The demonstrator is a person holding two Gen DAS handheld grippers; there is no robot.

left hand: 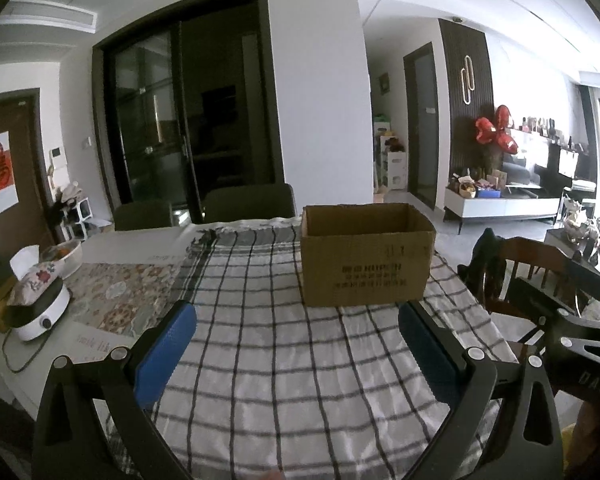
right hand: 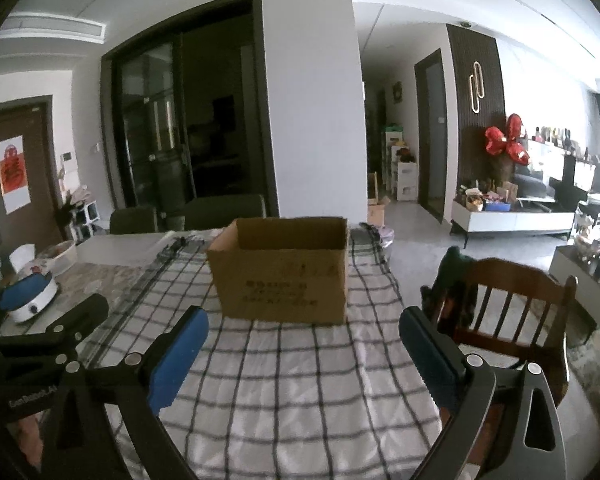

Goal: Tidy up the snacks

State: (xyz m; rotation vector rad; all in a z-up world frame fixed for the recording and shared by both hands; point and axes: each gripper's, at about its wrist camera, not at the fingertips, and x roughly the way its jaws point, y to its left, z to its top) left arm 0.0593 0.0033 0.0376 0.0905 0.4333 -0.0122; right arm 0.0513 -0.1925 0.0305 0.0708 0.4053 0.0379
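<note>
Left wrist view: a table (left hand: 132, 248) under a checked cloth (left hand: 284, 360) carries an open-topped box (left hand: 366, 268) ahead at the far end. Left gripper (left hand: 296, 354) and right gripper (right hand: 302, 360) both hover over the cloth, jaws spread wide, holding nothing.

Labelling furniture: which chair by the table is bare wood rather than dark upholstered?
The wooden chair at the table's right edge: brown frame with open back slats. The two dark chairs at the far side have solid padded backs.
</note>
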